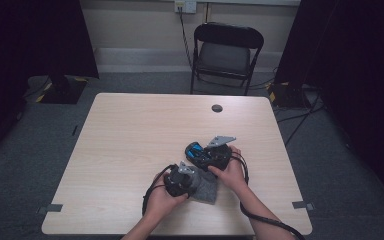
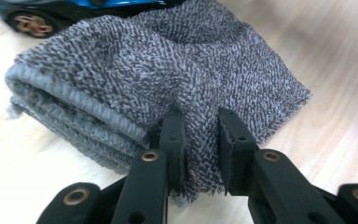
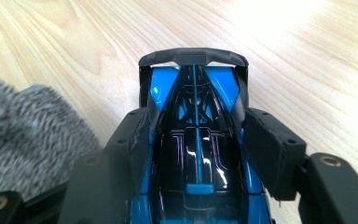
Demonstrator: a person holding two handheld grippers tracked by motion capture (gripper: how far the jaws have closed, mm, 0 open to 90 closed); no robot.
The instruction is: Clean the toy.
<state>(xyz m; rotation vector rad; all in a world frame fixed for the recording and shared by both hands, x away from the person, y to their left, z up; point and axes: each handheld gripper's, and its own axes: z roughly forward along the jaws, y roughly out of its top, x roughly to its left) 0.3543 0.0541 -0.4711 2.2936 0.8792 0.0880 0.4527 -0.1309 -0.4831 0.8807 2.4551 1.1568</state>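
1. My left claw (image 2: 200, 140) pinches the near edge of the folded grey towel (image 2: 158, 74), lying near the desk's (image 1: 130, 135) near edge.
2. My right claw (image 3: 196, 140) grips the blue-black toy car (image 3: 196, 154), just beyond the towel.

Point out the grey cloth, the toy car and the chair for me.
grey cloth (image 2: 168, 60), left gripper view, on its folded top face.
toy car (image 3: 198, 154), right gripper view, on its black canopy.
chair (image 1: 225, 56), high view, on its seat.
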